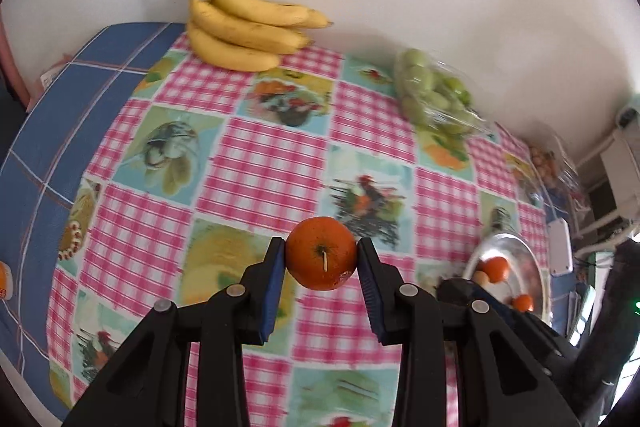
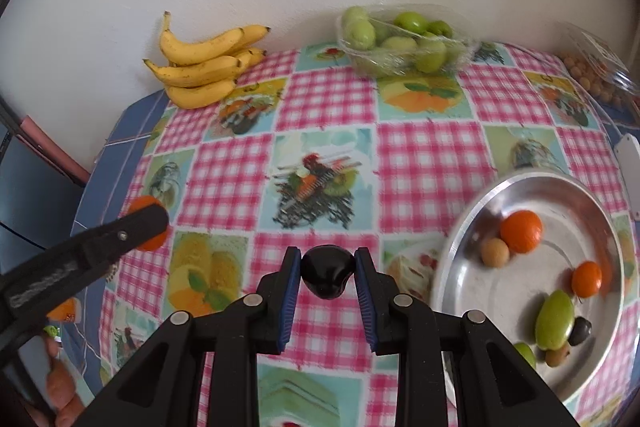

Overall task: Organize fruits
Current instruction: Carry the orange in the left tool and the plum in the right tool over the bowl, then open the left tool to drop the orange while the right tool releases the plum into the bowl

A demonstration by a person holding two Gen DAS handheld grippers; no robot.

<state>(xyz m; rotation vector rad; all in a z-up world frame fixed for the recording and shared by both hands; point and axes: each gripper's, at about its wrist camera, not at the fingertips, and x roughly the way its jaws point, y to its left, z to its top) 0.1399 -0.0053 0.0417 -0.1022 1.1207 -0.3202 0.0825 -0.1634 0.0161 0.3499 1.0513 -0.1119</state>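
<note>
Item: orange fruit [image 1: 321, 253], clamped between the pads of the left hand-held gripper [image 1: 321, 255], carried above the table [image 1: 260, 155]. Item: dark fruit [image 2: 327, 271], gripped by the right hand-held gripper [image 2: 327, 271]. Destination, as judged: metal plate [image 2: 532, 187], seen at 3 o'clock in the right wrist view (several fruits already held). Bananas [image 2: 200, 67] at 11 o'clock, bagged green fruit [image 2: 404, 41] at 1 o'clock. Handling: each fruit is best lowered onto bare metal, clear of the other fruits, and released gently so rolling is avoided.
</note>
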